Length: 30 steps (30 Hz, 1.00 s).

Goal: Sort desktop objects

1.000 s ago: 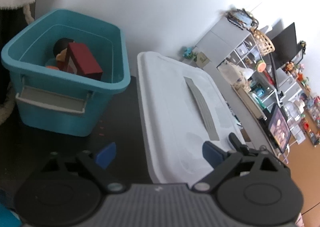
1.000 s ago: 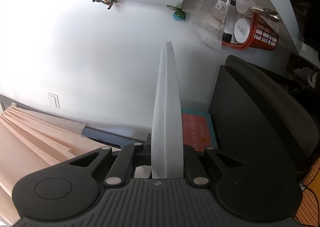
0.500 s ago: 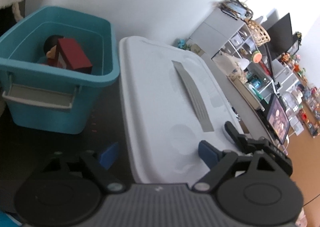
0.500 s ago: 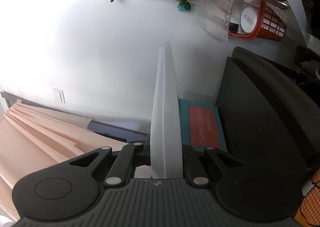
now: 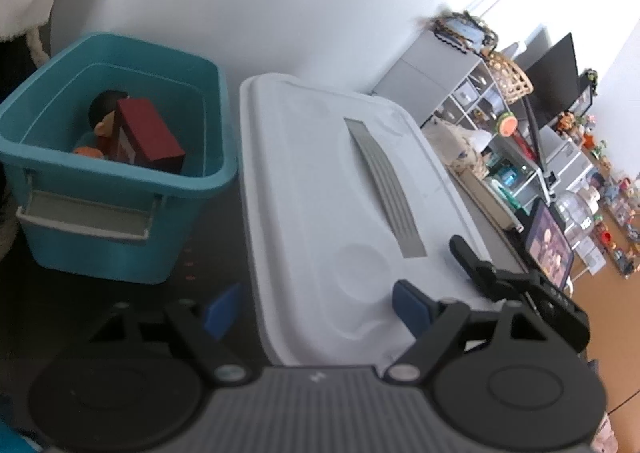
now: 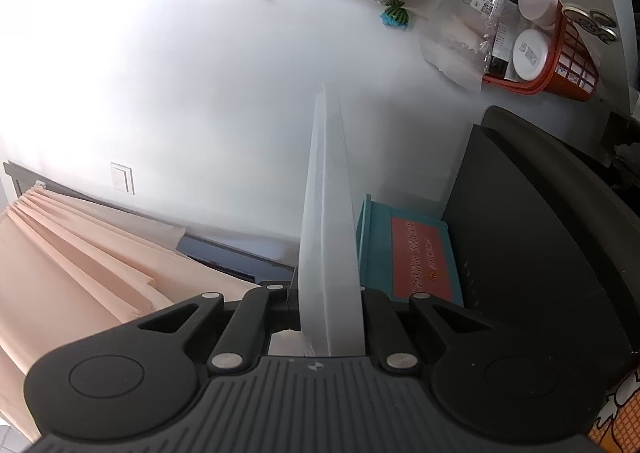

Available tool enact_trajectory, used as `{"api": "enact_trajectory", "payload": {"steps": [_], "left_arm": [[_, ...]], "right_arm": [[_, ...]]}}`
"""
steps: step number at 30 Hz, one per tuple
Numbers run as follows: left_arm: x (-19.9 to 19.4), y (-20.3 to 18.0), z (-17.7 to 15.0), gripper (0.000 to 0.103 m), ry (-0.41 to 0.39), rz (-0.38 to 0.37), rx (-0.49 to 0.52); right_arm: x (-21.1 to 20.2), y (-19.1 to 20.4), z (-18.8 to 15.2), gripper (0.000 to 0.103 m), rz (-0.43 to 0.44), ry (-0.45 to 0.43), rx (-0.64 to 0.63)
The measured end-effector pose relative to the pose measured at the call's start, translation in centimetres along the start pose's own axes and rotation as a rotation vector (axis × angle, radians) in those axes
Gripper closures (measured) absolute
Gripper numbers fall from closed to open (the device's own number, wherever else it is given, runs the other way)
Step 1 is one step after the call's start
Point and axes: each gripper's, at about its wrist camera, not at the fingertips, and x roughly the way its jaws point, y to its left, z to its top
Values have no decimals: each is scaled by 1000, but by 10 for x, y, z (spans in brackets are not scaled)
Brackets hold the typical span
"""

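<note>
Beside the white lid (image 5: 340, 189), on its left: teal bin (image 5: 116, 173), open-topped, w/ a dark red box (image 5: 148, 133) and a dark-headed figure (image 5: 105, 109) inside. Narrow strip of dark desk (image 5: 208, 265) between bin wall and lid's left edge. Grey ribbed strip (image 5: 384, 189) down the lid's middle; round dimple near its lower end. Right of the lid: cluttered grey shelving (image 5: 472, 101), wicker basket (image 5: 510, 79), a small screen (image 5: 548, 245) close by its right edge. White wall behind, bare above the lid's far edge.

Left gripper (image 5: 320, 307) over the lid's near corner, jaws closing; left blue pad above the dark desk, right pad over the lid, neither seen pressing on it.

Right gripper (image 6: 328, 317) clamped tight on the lid's (image 6: 328, 233) rim, seen edge-on, sticking straight ahead between both fingers. Right of that edge: teal bin (image 6: 408, 249) w/ red label, then a dark chair back (image 6: 540, 237). Left of it: peach curtain (image 6: 80, 265). Farther off, red basket (image 6: 552, 65) of jars.
</note>
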Motion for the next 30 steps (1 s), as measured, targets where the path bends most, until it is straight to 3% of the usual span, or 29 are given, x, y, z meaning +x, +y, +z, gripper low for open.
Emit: {"api": "enact_trajectory", "payload": {"steps": [30], "left_arm": [[-10, 35, 14, 13, -74, 129, -108]], "right_arm": [[58, -16, -28, 94, -39, 55, 71]]}}
